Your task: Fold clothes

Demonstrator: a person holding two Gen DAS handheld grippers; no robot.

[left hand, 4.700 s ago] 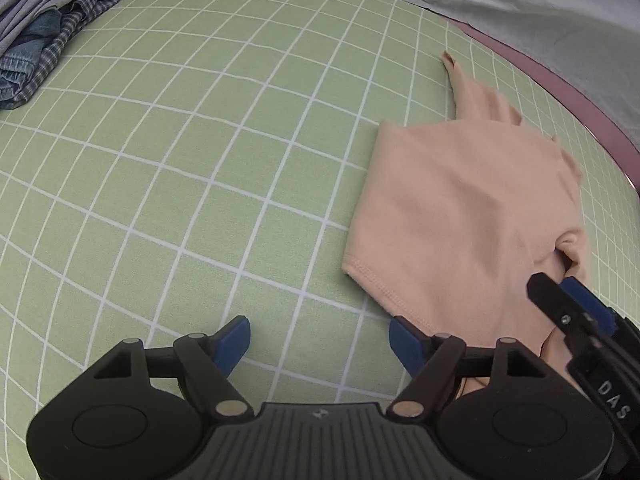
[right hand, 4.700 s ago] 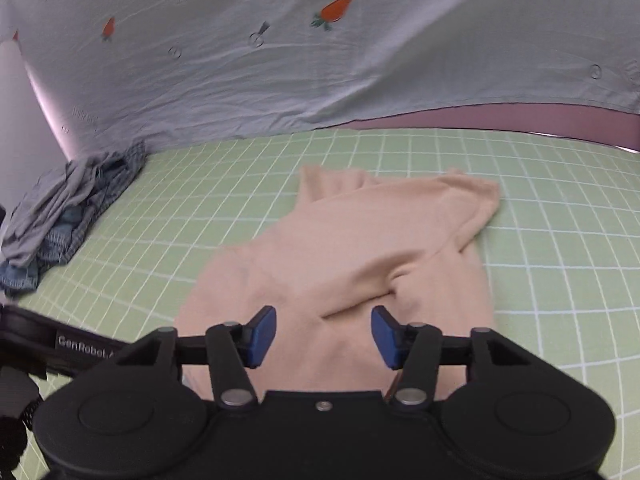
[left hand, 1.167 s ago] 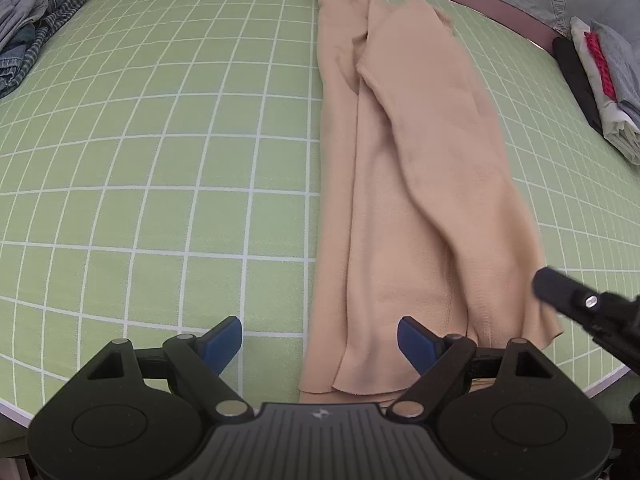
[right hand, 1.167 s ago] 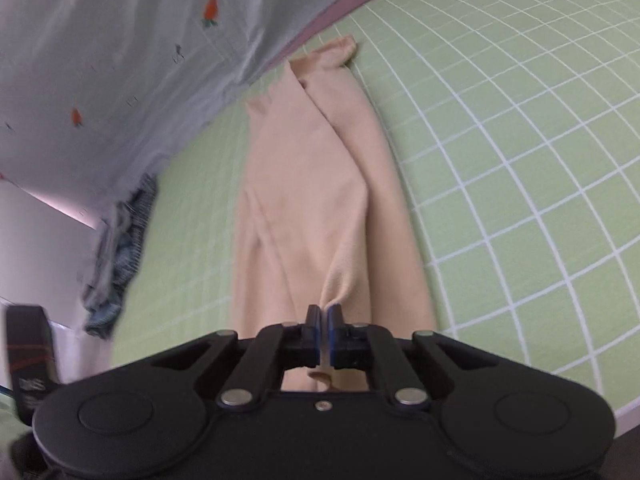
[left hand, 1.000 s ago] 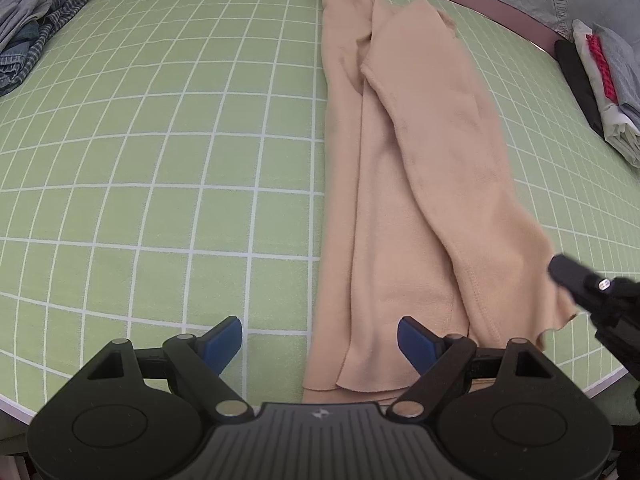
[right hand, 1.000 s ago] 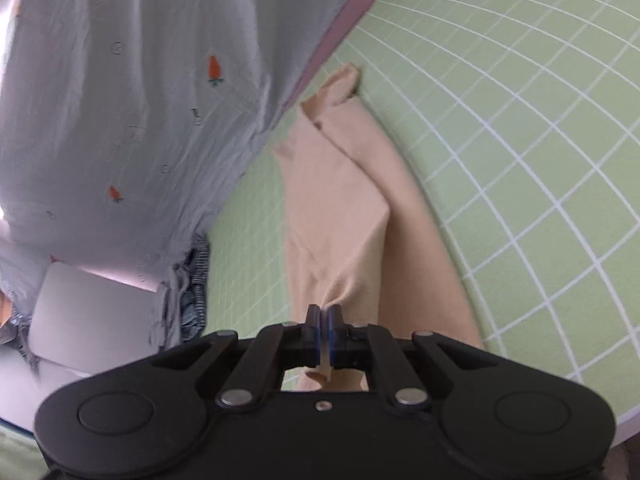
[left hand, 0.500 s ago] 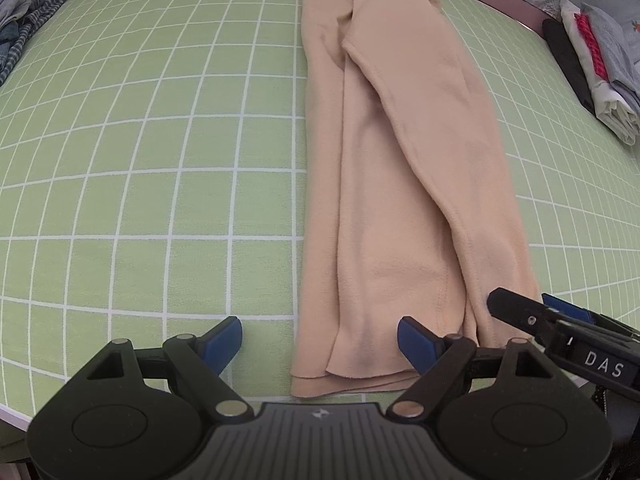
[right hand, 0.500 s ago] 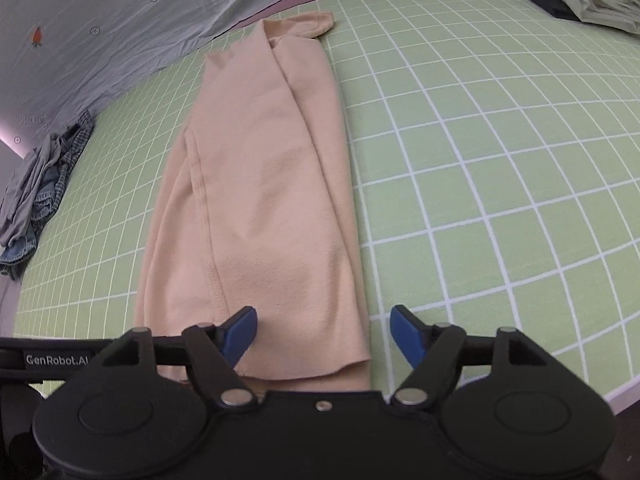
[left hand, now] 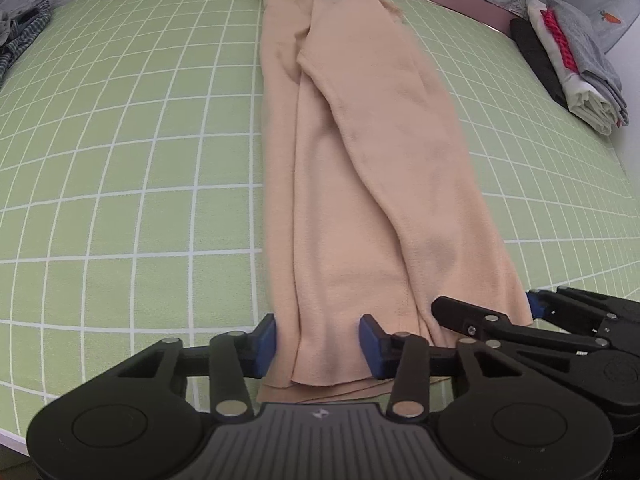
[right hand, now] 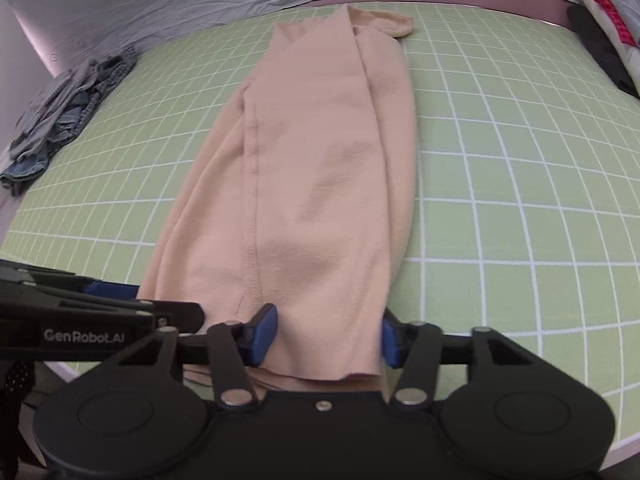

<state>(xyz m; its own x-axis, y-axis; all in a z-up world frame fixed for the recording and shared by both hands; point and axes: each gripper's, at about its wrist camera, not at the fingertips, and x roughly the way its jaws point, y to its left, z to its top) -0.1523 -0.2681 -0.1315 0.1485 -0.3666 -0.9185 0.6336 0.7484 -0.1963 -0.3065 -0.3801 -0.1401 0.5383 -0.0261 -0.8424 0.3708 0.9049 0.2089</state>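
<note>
Peach garment (left hand: pixel 360 184) lies folded lengthwise — both tongs closing, seemingly astride its hem.

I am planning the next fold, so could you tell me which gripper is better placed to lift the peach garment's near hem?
Neither alone: left gripper and right gripper each straddle the peach garment at its near hem, jaws closing.

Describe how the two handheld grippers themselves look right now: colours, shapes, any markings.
Both are matte black with blue finger pads. The left gripper has scissor-like linkage arms with silver pivot pins, round side housings and a ribbed grey centre plate with a small logo. The right gripper is built the same; the left gripper's side reads "GenRobot.AI".
</note>
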